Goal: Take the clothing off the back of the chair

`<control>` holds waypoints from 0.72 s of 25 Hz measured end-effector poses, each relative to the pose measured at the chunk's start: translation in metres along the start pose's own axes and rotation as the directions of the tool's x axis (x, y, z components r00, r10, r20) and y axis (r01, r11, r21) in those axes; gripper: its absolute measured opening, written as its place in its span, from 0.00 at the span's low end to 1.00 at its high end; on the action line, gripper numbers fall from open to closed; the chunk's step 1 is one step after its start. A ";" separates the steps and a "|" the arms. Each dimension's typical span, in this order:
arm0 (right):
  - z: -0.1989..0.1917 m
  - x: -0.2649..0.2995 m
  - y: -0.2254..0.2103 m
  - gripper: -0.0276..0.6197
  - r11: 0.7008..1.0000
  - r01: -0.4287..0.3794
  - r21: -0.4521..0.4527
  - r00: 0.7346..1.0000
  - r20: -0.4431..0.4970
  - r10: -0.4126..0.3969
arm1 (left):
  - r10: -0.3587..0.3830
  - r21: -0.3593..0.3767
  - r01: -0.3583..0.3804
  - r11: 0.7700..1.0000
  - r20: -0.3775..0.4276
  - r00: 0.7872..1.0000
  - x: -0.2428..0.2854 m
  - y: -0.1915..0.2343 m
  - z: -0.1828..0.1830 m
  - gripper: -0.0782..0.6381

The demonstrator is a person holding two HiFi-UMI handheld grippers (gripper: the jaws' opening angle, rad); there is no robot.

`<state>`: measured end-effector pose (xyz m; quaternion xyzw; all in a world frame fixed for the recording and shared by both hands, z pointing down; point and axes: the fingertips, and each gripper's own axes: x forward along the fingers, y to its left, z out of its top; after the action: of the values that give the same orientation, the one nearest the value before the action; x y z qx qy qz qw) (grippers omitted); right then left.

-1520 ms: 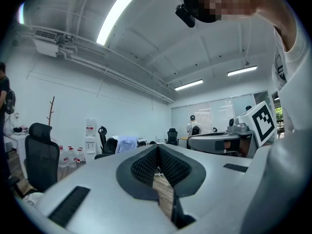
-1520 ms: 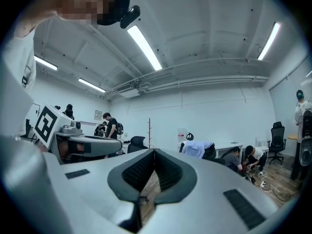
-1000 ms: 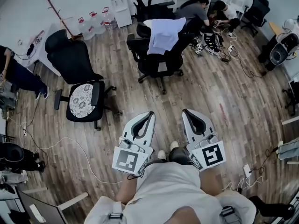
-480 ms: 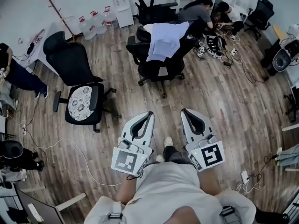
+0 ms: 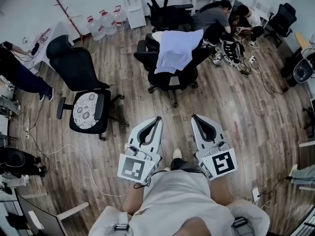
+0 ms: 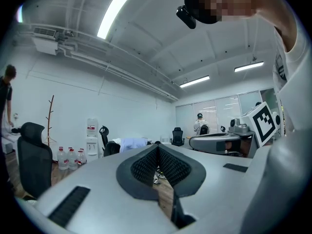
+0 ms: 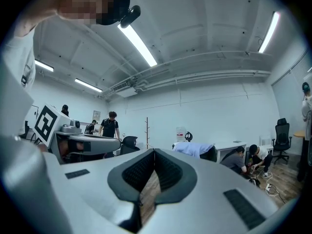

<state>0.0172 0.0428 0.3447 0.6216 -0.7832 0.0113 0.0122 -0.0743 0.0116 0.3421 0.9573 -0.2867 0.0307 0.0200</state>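
"What's open around the draped chair (image 5: 170,77)?"

"Bare wood floor (image 5: 216,102) on its near side. Left of it stands another black chair (image 5: 81,90). Close behind it are a third chair (image 5: 165,11) and crouching people (image 5: 212,18)."

The clothing (image 5: 176,50) is soft, pale blue matt cloth, creased over the black chair (image 5: 170,77), whose upholstery looks matt. Under that chair the floor (image 5: 236,107) is grey-brown wood plank with a faint sheen. Left of it, a second chair (image 5: 74,68) carries a white lacy cushion (image 5: 83,109). The left gripper (image 5: 156,119) and right gripper (image 5: 194,117) have smooth matt grey plastic shells with black ribbed pads (image 6: 146,167).
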 end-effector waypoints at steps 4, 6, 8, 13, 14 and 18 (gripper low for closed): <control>0.000 0.013 -0.015 0.07 1.000 -0.026 0.003 1.000 0.000 0.026 | 0.025 -0.004 -0.025 1.000 -0.007 1.000 0.018 0.006 0.000 0.13; 0.001 0.018 -0.022 0.07 0.999 -0.042 0.003 0.999 0.001 0.042 | 0.036 -0.007 -0.036 0.999 -0.008 0.999 0.027 0.008 0.001 0.13; 0.001 0.023 -0.029 0.07 0.999 -0.055 0.005 0.999 0.000 0.055 | 0.045 -0.006 -0.045 0.999 -0.009 0.999 0.035 0.009 0.002 0.13; 0.001 0.034 -0.042 0.07 0.997 -0.076 0.011 0.997 0.006 0.076 | 0.070 0.002 -0.070 0.998 -0.020 0.997 0.047 0.014 0.002 0.13; 0.001 0.036 -0.045 0.07 0.997 -0.079 0.014 0.997 0.006 0.079 | 0.075 0.002 -0.075 0.997 -0.023 0.997 0.049 0.015 0.003 0.13; 0.000 0.042 -0.055 0.07 0.996 -0.087 0.017 0.996 0.004 0.087 | 0.086 0.003 -0.086 0.996 -0.029 0.996 0.060 0.018 0.002 0.13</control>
<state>0.0609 -0.0108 0.3464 0.5869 -0.8095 0.0175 0.0050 -0.0342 -0.0359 0.3449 0.9436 -0.3272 0.0457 0.0220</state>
